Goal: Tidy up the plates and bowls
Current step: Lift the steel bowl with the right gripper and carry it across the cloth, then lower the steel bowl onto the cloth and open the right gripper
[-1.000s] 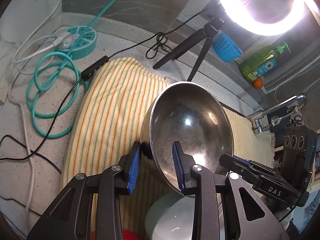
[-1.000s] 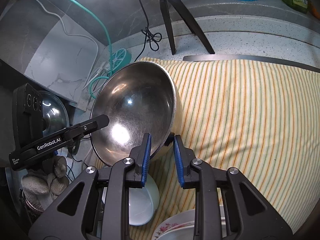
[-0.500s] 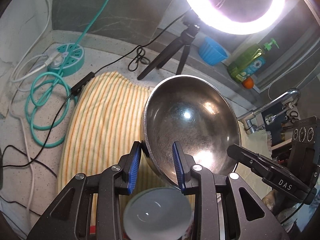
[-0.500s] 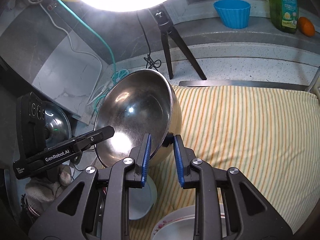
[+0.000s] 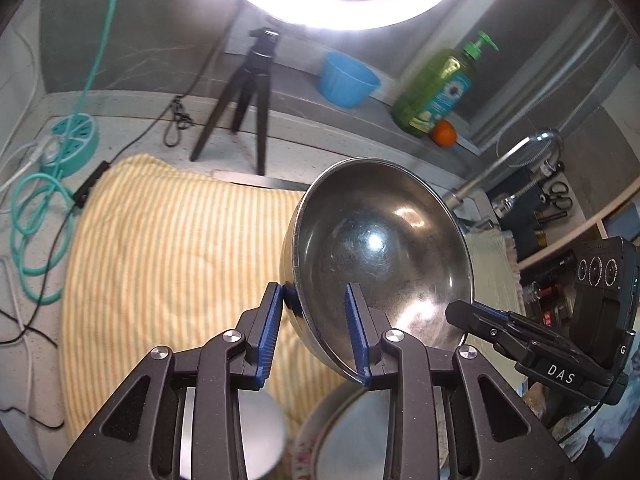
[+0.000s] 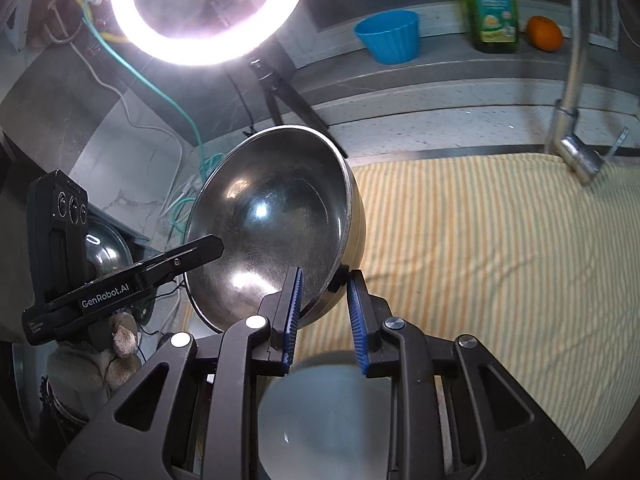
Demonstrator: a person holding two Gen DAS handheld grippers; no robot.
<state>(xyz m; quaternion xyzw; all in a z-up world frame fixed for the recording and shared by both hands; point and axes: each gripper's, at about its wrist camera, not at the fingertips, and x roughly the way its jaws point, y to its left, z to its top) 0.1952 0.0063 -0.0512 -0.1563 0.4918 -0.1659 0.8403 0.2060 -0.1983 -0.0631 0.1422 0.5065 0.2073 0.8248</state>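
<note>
Steel bowl carried up off the striped towel

Both grippers – left gripper [image 5: 316, 330], right gripper [image 6: 324, 316] – pinch the steel bowl's [image 5: 380, 248] rim; since a second ago it has risen above the yellow towel [image 5: 172, 248], probably toward stacking.

Both wrist views look down, close — sharing the steel bowl [image 5: 380, 256].

You can read "DAS" in white letters on the black body of the right gripper [image 5: 472, 316] as your left wrist camera sees it, with a lone "G" on the dark camera block behind it. From your right wrist camera, "GenRobot.AI" stands in white on the side of the left gripper [image 6: 208, 246]. The label on the green soap bottle [image 5: 436, 88] is too blurred to read.
</note>
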